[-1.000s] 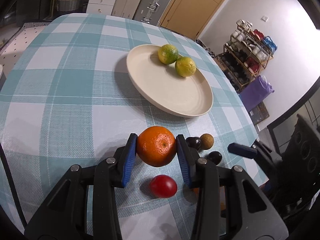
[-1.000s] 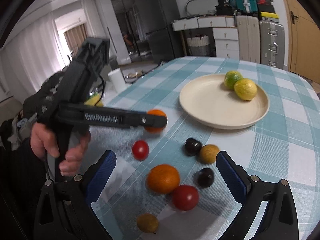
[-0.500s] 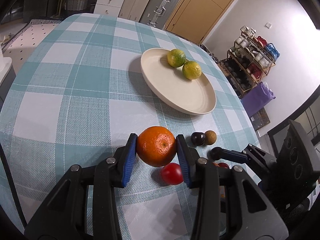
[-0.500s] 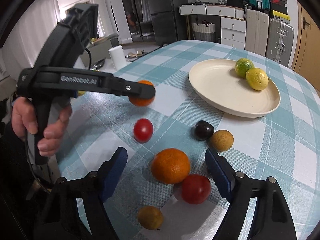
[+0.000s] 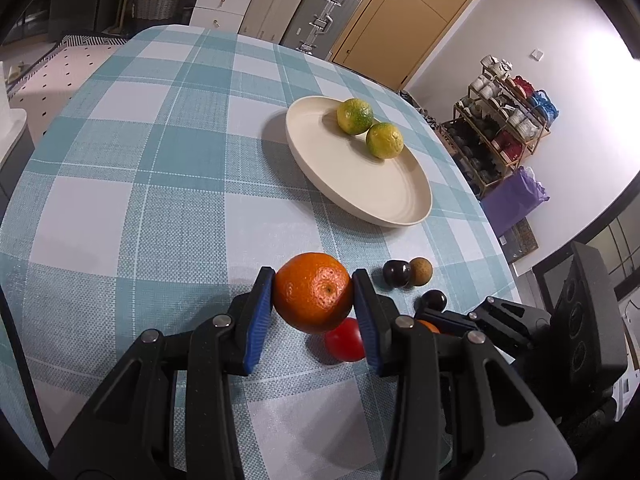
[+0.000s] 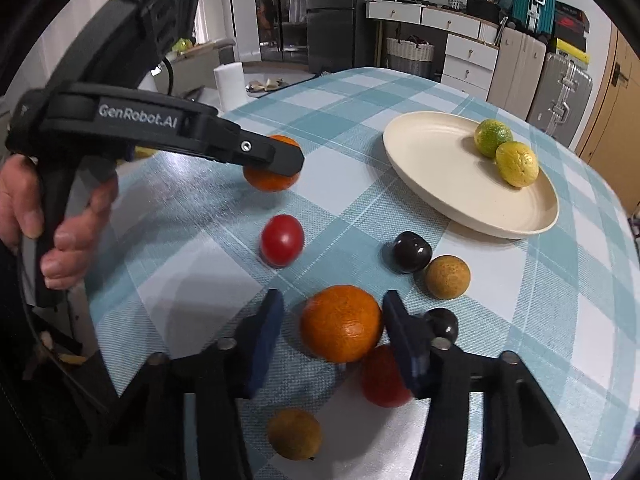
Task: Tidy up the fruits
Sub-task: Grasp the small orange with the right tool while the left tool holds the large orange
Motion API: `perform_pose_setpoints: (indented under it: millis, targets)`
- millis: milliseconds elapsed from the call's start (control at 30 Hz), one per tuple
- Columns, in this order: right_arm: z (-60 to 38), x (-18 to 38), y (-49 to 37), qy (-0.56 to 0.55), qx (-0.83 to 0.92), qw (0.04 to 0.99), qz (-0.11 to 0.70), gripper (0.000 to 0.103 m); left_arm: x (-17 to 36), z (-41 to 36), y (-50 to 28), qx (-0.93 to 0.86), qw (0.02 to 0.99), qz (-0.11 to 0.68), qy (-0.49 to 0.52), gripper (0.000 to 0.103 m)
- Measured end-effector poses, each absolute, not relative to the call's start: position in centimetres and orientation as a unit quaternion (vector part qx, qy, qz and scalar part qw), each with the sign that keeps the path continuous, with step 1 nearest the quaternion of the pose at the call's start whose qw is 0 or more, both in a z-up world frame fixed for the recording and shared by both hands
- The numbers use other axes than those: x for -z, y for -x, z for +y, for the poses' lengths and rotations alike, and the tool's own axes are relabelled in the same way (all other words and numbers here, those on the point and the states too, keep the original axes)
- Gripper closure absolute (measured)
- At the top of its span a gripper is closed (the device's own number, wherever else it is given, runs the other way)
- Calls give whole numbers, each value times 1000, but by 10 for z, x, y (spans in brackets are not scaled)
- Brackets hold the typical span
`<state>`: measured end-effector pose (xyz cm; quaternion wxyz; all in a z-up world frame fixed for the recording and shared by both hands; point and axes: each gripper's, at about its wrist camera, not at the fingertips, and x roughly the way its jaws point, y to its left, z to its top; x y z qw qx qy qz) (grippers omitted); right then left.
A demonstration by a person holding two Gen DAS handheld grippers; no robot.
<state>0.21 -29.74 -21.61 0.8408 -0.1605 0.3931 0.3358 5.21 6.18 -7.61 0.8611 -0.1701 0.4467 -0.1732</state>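
Note:
My left gripper (image 5: 313, 276) is shut on an orange (image 5: 313, 298) held above the checked tablecloth; the right wrist view shows that orange (image 6: 272, 172) off the table. My right gripper (image 6: 332, 298) straddles a second orange (image 6: 342, 322) that rests on the cloth. Its jaws are closing: the right pad touches the fruit, and a gap remains at the left pad. The cream plate (image 5: 360, 184) (image 6: 440, 168) lies further back and carries two green-yellow citrus (image 6: 493, 138) (image 6: 517, 164).
Loose fruit lies around the second orange: a red tomato (image 6: 281, 240), a dark plum (image 6: 411, 252), a tan fruit (image 6: 447, 277), another dark one (image 6: 442, 322), a second tomato (image 6: 382, 376) and a tan fruit (image 6: 294, 434). A hand (image 6: 60, 232) grips the left handle.
The right gripper came down around the second orange and its jaws narrowed from wide to almost touching. The left gripper drifted slightly with its orange still held.

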Motion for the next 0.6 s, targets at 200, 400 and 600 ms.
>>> perform_pose_setpoints:
  millis: [200,400,600]
  targets:
    - [-301,215,-4,147,-338,843,392,63,72,64,-54,174,864,441,171,67]
    - [-310,202,-7,103,-344,854,376,63,64,63,-60,179,866,435,171,67]
    - [-320,184,-15,64,-354,863,355,63,53,59,-75,186,869,427,169,67]
